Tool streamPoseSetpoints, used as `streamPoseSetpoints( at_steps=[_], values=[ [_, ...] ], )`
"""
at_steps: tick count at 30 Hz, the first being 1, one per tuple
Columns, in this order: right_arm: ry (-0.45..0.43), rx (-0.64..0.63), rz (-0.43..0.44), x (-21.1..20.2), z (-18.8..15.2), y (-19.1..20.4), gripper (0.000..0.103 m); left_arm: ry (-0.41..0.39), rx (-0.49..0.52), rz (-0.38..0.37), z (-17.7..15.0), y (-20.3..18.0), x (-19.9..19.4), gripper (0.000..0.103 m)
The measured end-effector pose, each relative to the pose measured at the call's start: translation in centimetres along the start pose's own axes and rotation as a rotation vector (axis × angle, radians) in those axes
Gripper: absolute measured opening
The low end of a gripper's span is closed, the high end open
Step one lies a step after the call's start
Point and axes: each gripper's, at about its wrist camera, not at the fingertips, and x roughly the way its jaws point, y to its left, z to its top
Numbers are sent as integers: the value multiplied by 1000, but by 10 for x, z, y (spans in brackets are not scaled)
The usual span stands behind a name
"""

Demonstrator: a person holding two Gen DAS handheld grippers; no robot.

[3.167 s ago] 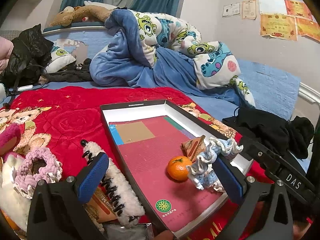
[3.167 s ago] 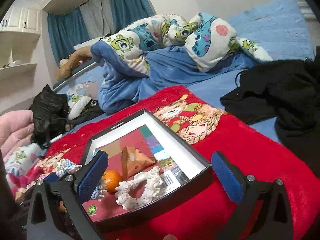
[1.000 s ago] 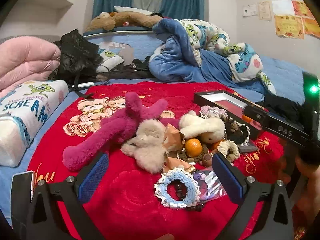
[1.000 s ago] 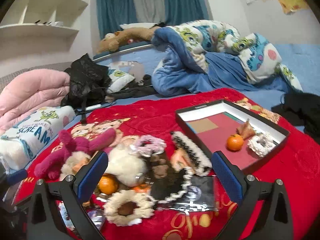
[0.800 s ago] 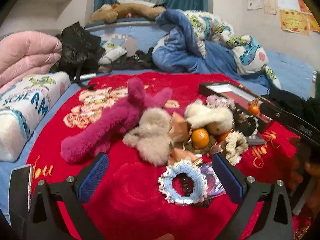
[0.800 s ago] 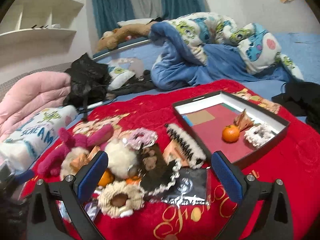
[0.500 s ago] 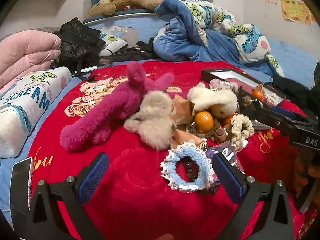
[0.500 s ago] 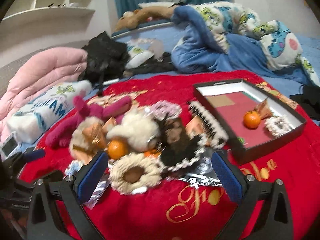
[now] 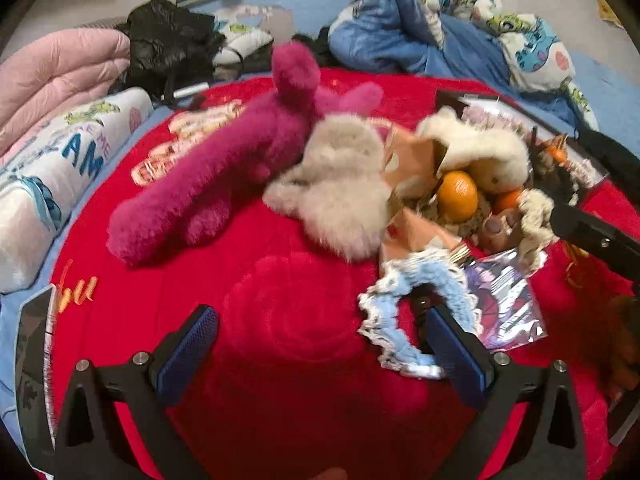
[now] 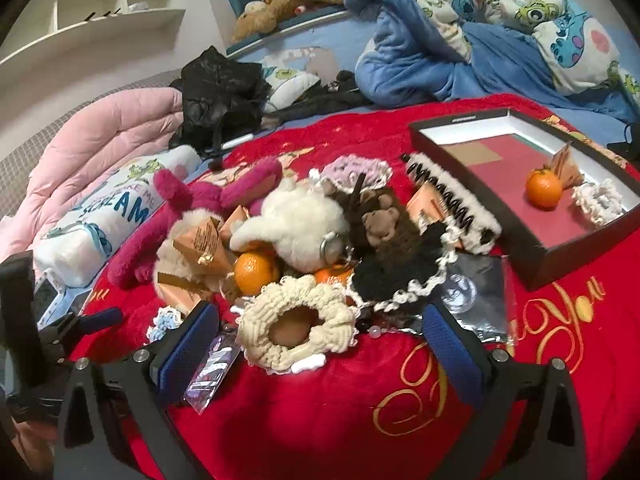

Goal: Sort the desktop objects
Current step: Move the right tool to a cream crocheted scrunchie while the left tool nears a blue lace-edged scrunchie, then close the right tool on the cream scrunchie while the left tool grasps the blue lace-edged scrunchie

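Observation:
A heap of small things lies on a red blanket (image 9: pixel 280 320). My left gripper (image 9: pixel 320 344) is open and empty; its right finger is just beside a blue-and-white crochet scrunchie (image 9: pixel 416 312). Behind it are a magenta plush (image 9: pixel 224 176), a beige plush (image 9: pixel 340 184) and an orange (image 9: pixel 458 196). My right gripper (image 10: pixel 320 344) is open and empty, with a cream crochet scrunchie (image 10: pixel 298 326) between its fingers. A black tray (image 10: pixel 560 256) at the right holds an orange (image 10: pixel 543 188), a white scrunchie (image 10: pixel 598 200) and a brown packet (image 10: pixel 566 164).
A white plush (image 10: pixel 296 220), a brown-black plush item (image 10: pixel 392 248), a fuzzy hair claw (image 10: pixel 452 204), a foil packet (image 10: pixel 476 292) and an orange (image 10: pixel 256 272) crowd the heap. Pink and blue bedding lie behind. The other gripper's arm (image 9: pixel 592 232) crosses the right of the left wrist view.
Both grippers have left the tray and moved down close to the heap. The left one has closed in on the blue scrunchie, the right one on the cream scrunchie.

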Motion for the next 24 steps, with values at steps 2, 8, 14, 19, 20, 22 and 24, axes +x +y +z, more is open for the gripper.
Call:
streamPoseSetpoints(
  at_steps=[2,8,14,19,20,22,24],
  values=[
    [18,-1,15,5,-1,1,98,10,-13,-10,0,1,5,103],
    [72,21,49,18,-4,-2,78,37,-42,-28,4,0,14,103],
    [83,42,81,21,-5,-1,56,37,-48,-32,2,0,14,103],
    [87,27,103,23,-6,9,32,11,-34,-61,0,1,10,80],
    [83,13,97,22,-6,12,32,12,-14,-31,-2,-2,9,72],
    [78,-9,88,20,-6,17,28,-6,18,-54,-4,-6,6,38],
    [69,-20,80,18,-6,19,25,-24,66,-82,-6,-13,1,25]
  ],
)
